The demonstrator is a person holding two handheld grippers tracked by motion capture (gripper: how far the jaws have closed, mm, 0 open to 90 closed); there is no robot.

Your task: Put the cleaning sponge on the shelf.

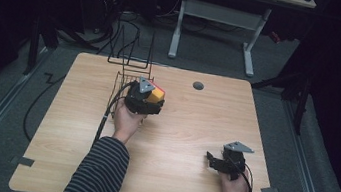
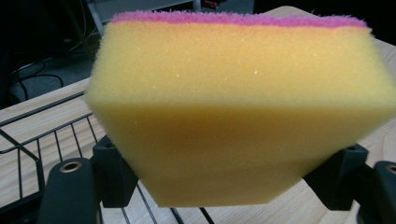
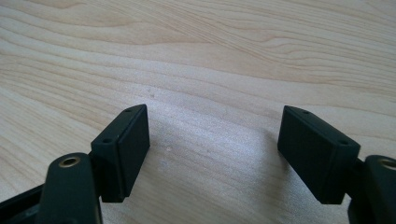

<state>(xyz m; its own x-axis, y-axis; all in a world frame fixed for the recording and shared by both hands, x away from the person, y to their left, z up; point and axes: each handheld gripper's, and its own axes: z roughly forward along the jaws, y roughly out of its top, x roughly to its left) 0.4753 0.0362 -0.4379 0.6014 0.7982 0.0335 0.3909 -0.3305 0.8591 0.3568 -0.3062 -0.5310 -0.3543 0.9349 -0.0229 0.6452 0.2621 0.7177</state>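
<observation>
A yellow sponge (image 2: 238, 116) with a pink scouring layer on top is squeezed between the two black jaws of my left gripper (image 2: 233, 177). In the high view the left gripper (image 1: 145, 97) holds the sponge (image 1: 157, 94) just above the black wire rack (image 1: 123, 77) at the table's back middle. My right gripper (image 3: 215, 149) is open, its jaws wide apart over bare wood with nothing between them. In the high view the right gripper (image 1: 215, 161) rests low near the table's front right.
The wire rack (image 2: 42, 135) lies below and to the left of the sponge in the left gripper view. A round grommet hole (image 1: 198, 86) sits at the table's back right. Cables trail from both grippers. A desk frame (image 1: 216, 26) stands behind the table.
</observation>
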